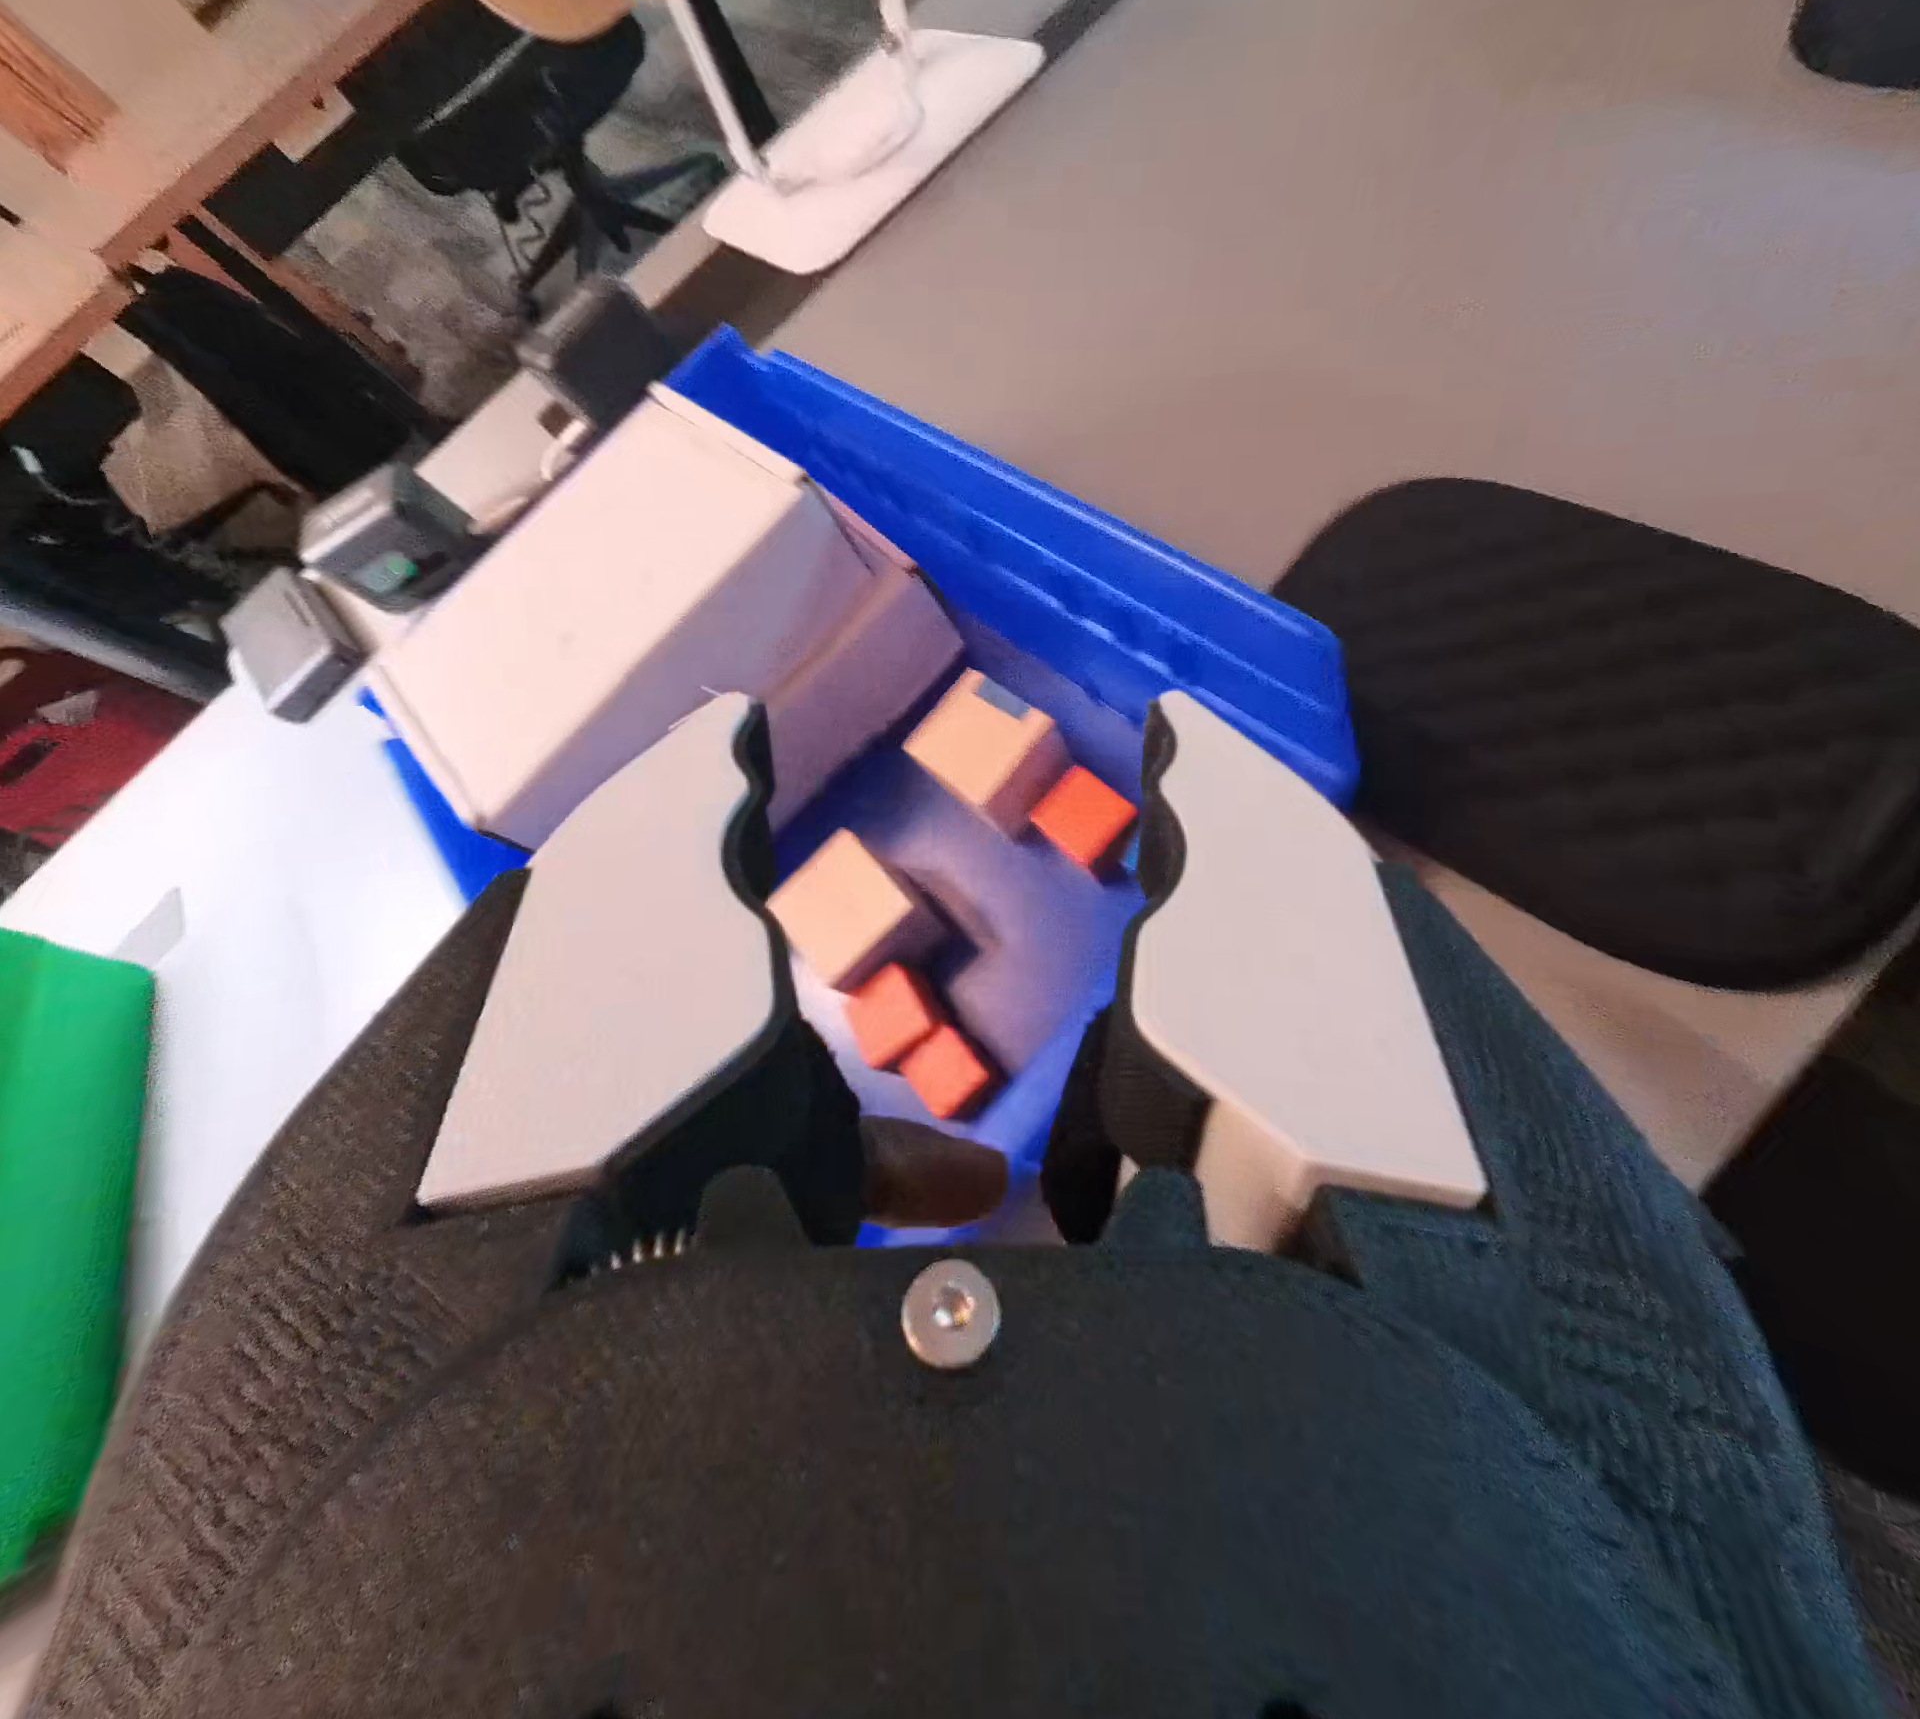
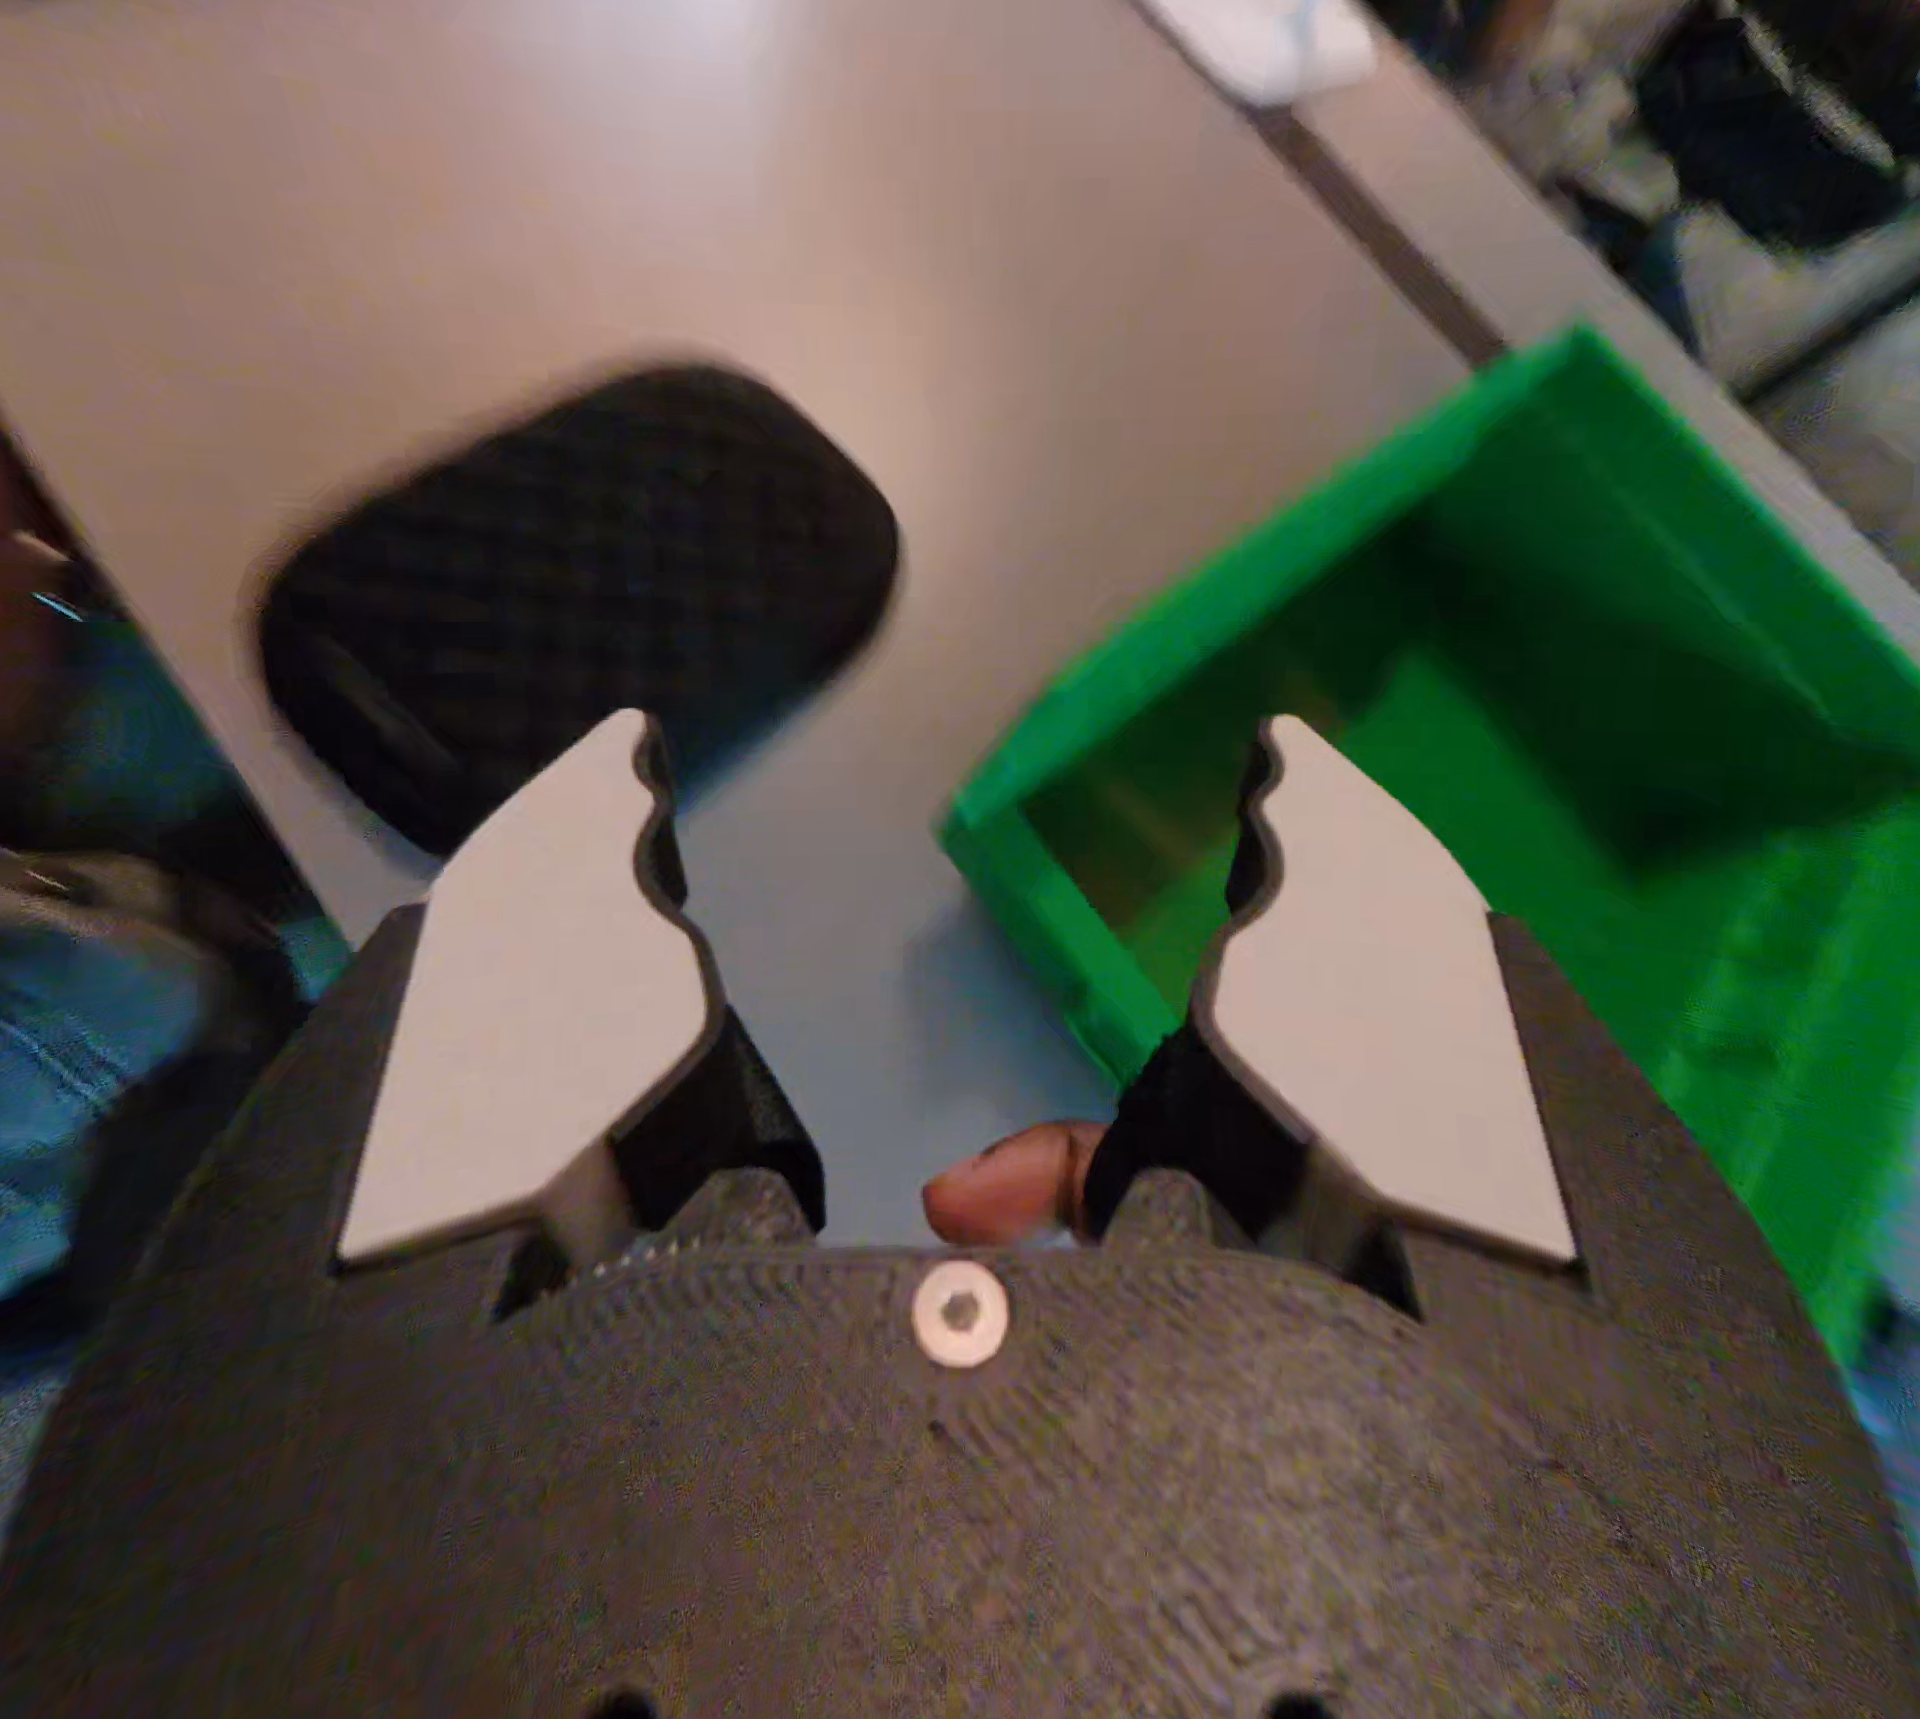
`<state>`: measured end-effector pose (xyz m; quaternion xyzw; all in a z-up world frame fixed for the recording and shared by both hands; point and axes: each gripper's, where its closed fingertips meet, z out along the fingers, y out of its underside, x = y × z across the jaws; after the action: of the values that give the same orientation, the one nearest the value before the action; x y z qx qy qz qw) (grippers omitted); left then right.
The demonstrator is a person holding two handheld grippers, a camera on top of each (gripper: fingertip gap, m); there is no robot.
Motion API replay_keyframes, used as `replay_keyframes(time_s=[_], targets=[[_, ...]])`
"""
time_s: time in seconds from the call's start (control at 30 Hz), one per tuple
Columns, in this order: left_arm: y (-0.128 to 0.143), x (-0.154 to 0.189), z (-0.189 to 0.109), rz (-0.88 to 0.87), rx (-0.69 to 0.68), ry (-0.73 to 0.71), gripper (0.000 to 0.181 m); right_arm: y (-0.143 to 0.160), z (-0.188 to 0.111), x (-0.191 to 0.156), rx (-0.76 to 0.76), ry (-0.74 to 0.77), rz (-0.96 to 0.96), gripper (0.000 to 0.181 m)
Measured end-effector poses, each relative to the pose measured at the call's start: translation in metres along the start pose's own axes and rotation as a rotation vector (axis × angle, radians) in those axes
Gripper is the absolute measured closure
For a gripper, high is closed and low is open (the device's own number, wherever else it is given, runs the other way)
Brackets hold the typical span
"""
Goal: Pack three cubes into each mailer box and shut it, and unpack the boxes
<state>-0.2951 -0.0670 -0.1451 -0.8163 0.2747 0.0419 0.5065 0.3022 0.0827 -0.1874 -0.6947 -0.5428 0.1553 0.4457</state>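
In the left wrist view a blue bin [image 1: 1049, 526] holds a closed white mailer box [image 1: 634, 609], two pale wooden cubes [image 1: 977, 750] [image 1: 847, 921] and three small orange cubes [image 1: 1081, 812] [image 1: 888, 1009] [image 1: 945, 1072]. My left gripper [image 1: 951, 713] is open and empty, held above the bin's near end with the cubes showing between its fingers. In the right wrist view my right gripper [image 2: 956, 729] is open and empty above the grey table [image 2: 727, 215], beside an empty green bin [image 2: 1538, 682] at its right finger.
A black chair headrest [image 1: 1621, 734] lies right of the blue bin and shows in the right wrist view [image 2: 582, 589]. A white stand base [image 1: 883, 152] sits at the table's far edge. Grey devices [image 1: 384, 547] sit left of the mailer box. The green bin's edge [image 1: 62, 1150] shows at left. One gripper's finger ends stand about 65 cm off the other's.
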Motion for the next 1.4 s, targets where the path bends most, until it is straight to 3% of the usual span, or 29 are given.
replay_keyframes(time_s=[0.03, 0.17, 0.37, 0.47, 0.57, 0.63, 0.73, 0.83, 1.03, 1.2, 1.4], targets=[[-0.005, -0.012, 0.003, 0.014, -0.017, 0.005, 0.112, -0.018, 0.002, -0.010, 0.072, -0.049, -0.002, 0.076], [-0.006, -0.050, 0.040, 0.122, -0.234, 0.118, 0.094, -0.065, 0.030, -0.052, 0.206, -0.226, -0.056, 0.074], [-0.006, -0.075, 0.101, 0.225, -0.532, 0.379, 0.055, -0.114, 0.091, -0.115, 0.417, -0.493, -0.098, 0.072], [0.002, -0.089, 0.120, 0.275, -0.681, 0.433, 0.041, -0.142, 0.113, -0.129, 0.634, -0.594, 0.009, 0.066], [0.012, -0.105, 0.129, 0.309, -0.805, 0.446, 0.038, -0.153, 0.125, -0.127, 0.802, -0.629, 0.119, 0.066], [0.016, -0.114, 0.137, 0.319, -0.835, 0.438, 0.038, -0.151, 0.119, -0.132, 0.778, -0.677, 0.114, 0.061], [0.026, -0.124, 0.148, 0.299, -0.874, 0.421, 0.042, -0.155, 0.108, -0.119, 0.894, -0.624, 0.131, 0.072], [0.038, -0.122, 0.152, 0.256, -0.919, 0.455, 0.045, -0.156, 0.110, -0.111, 0.895, -0.604, 0.174, 0.073], [0.056, -0.116, 0.147, 0.263, -0.958, 0.484, 0.045, -0.151, 0.120, -0.114, 0.843, -0.569, 0.125, 0.075], [0.050, -0.107, 0.139, 0.237, -0.916, 0.518, 0.061, -0.151, 0.120, -0.112, 0.844, -0.564, 0.140, 0.077], [0.064, -0.105, 0.144, 0.299, -0.924, 0.488, 0.049, -0.151, 0.122, -0.111, 0.838, -0.558, 0.141, 0.078]])
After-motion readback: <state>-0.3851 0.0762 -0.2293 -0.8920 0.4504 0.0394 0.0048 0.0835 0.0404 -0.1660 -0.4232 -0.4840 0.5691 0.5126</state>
